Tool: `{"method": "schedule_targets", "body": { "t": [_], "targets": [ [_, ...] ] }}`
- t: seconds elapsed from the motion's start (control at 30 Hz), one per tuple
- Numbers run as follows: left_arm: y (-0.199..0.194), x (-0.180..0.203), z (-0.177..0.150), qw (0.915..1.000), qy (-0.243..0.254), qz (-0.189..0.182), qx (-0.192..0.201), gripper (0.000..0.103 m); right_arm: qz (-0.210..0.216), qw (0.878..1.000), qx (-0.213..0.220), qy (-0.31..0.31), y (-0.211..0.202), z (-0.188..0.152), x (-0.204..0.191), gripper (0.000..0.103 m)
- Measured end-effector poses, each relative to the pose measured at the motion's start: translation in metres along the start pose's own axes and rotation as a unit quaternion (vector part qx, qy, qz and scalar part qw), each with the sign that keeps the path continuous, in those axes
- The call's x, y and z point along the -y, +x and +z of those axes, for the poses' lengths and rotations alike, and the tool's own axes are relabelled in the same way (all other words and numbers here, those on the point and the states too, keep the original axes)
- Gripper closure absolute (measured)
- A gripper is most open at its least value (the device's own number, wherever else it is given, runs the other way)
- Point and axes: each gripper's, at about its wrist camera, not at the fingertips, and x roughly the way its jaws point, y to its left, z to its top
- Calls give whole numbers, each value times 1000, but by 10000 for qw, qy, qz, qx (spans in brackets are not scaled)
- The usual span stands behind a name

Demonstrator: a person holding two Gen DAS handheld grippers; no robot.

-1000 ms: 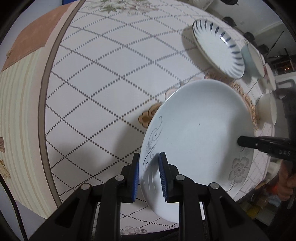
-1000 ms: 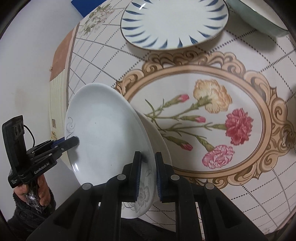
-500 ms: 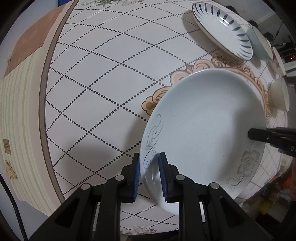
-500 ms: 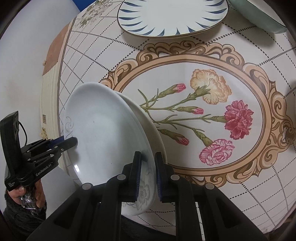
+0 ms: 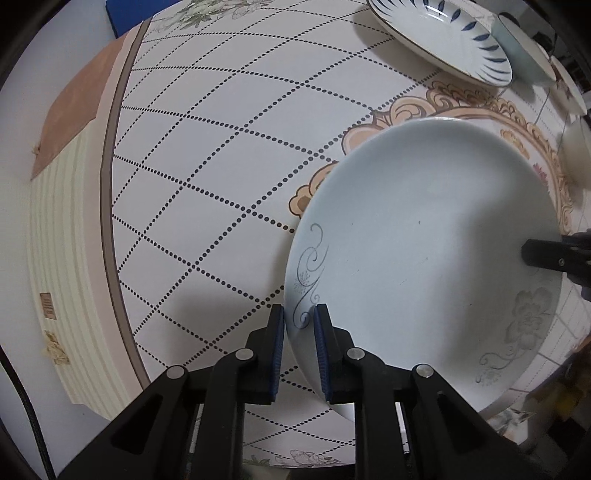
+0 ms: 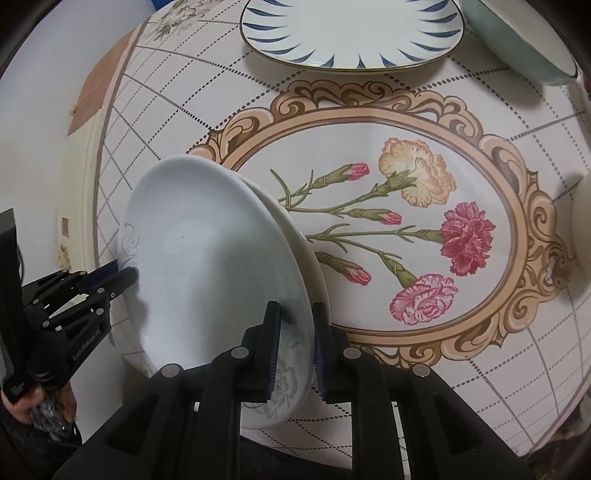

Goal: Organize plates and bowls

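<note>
A large white plate [image 5: 424,251] with grey scroll and flower drawings is held tilted above the table. My left gripper [image 5: 300,325] is shut on its near rim. My right gripper [image 6: 294,325] is shut on the opposite rim of the same white plate [image 6: 207,258]; its finger also shows in the left wrist view [image 5: 550,254]. A second, cream plate [image 6: 306,251] lies right under the white one; whether the right jaws also grip it I cannot tell. A blue-streaked plate [image 6: 351,29] lies flat at the far side, also in the left wrist view [image 5: 443,33].
The round table [image 5: 221,155] has a dotted diamond cloth with a carnation medallion [image 6: 406,229] at its middle. A pale green bowl [image 6: 517,40] stands far right beside the blue-streaked plate. A white bowl [image 6: 581,221] sits at the right edge. The table edge [image 5: 107,206] runs along the left.
Both grippers have carried the white plate down and toward the table's near-left side. The view has tipped forward, showing more of the table. Both grips have held.
</note>
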Motion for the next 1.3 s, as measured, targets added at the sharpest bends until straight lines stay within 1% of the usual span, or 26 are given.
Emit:
{"method": "schedule_targets", "body": {
  "t": [0.07,0.2,0.27,0.3,0.33,0.4,0.43,0.47,0.5,0.53,0.57,0.6,0.63,0.67,0.7,0.73,0.8,0.83,0.9,0.97,1.03,1.1,1.13,1.2,1.27,1.3],
  "targets": [
    [1,3,-2,10000,5,36,-3,89,-139,9999,7,4,1,0,-5,82],
    [6,11,-5,10000,4,-22,-55,89,-393,9992,53,22,-1,0,-14,82],
    [7,14,-7,10000,9,-11,-37,89,-732,9973,42,1,1,0,-18,78],
    [7,15,-7,10000,5,-7,-35,89,-945,9955,24,-56,4,0,-21,78],
    [8,15,-6,10000,-10,-18,-32,89,-866,9962,15,-42,5,0,-22,76],
    [7,13,-5,10000,-33,-61,-44,89,-996,9950,-36,-87,8,1,-28,76],
    [5,2,-3,9999,-79,-94,-53,88,-1079,9940,-39,-187,10,1,-33,74],
    [2,1,-4,9998,-128,-137,-34,88,-1070,9940,-51,-218,11,1,-35,67],
    [-3,-2,-4,9997,-181,-174,5,87,-973,9950,-59,-212,11,1,-36,54],
    [-10,-10,-4,9995,-248,-211,58,81,-929,9954,-44,-209,9,1,-37,43],
    [-18,-17,-3,9989,-346,-280,120,75,-904,9957,2,-196,6,1,-38,23],
    [-24,-20,-1,9984,-410,-336,172,60,-898,9958,107,-153,1,2,-37,9],
    [-34,-23,4,9976,-483,-414,278,43,-848,9960,248,-98,-6,3,-37,7],
    [-40,-26,9,9968,-534,-473,373,35,-798,9962,329,-55,-11,3,-36,6],
    [-46,-27,14,9957,-586,-529,478,24,-736,9963,438,59,-19,7,-32,6],
    [-53,-30,24,9947,-623,-572,589,19,-707,9961,516,137,-24,10,-28,5],
    [-68,-34,46,9937,-623,-601,710,15,-693,9939,795,321,-38,22,-19,3],
    [-75,-37,65,9933,-614,-570,795,15,-709,9923,941,376,-42,27,-13,2],
    [-78,-38,88,9928,-561,-557,904,15,-802,9857,1382,538,-56,41,-2,0],
    [-80,-40,117,9928,-481,-459,996,15,-808,9807,1609,756,-64,58,15,0],
    [-81,-42,147,9918,-408,-508,1102,15,-643,9768,1777,1012,-69,70,35,0],
    [-76,-39,176,9921,-304,-502,1112,15,-412,9717,1863,1391,-71,87,56,0],
    [-74,-37,189,9916,-261,-574,1133,15,-285,9701,1875,1515,-66,93,61,0],
    [-68,-33,217,9911,-187,-688,1120,15,-35,9675,1771,1805,-61,106,76,0],
    [-62,-28,241,9906,-73,-890,1035,15,171,9643,1595,2105,-51,118,89,0],
    [-58,-24,252,9905,7,-963,984,17,321,9612,1623,2209,-47,123,95,4]
  ]
}}
